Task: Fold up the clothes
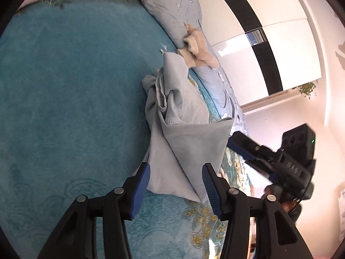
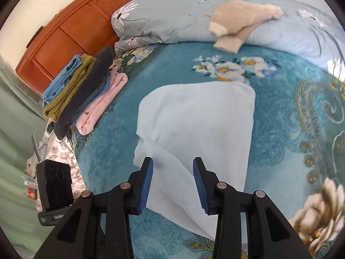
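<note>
Pale blue garment (image 2: 194, 129): partly folded, lying on the teal floral bed cover (image 2: 280, 112) near the middle of the bed; one corner (image 1: 198, 196) points toward the near edge, and bunched folds (image 1: 157, 90) sit at its far end.

Left gripper (image 1: 175, 184): released, blue pads spread wide, poised over the near corner of the garment, gripping nothing.

Right gripper (image 2: 173, 183): released, pads apart, garment visible between them; contact cannot be told.

Stack of folded clothes (image 2: 82, 95): blue, olive, dark navy and pink pieces, at the far left by the wooden headboard (image 2: 64, 32).

Quilt (image 2: 172, 10): grey-blue with daisies, bunched along the far side of the bed.

Cream sweater (image 2: 237, 21): lying crumpled on the quilt, well apart from the pale blue garment.
</note>
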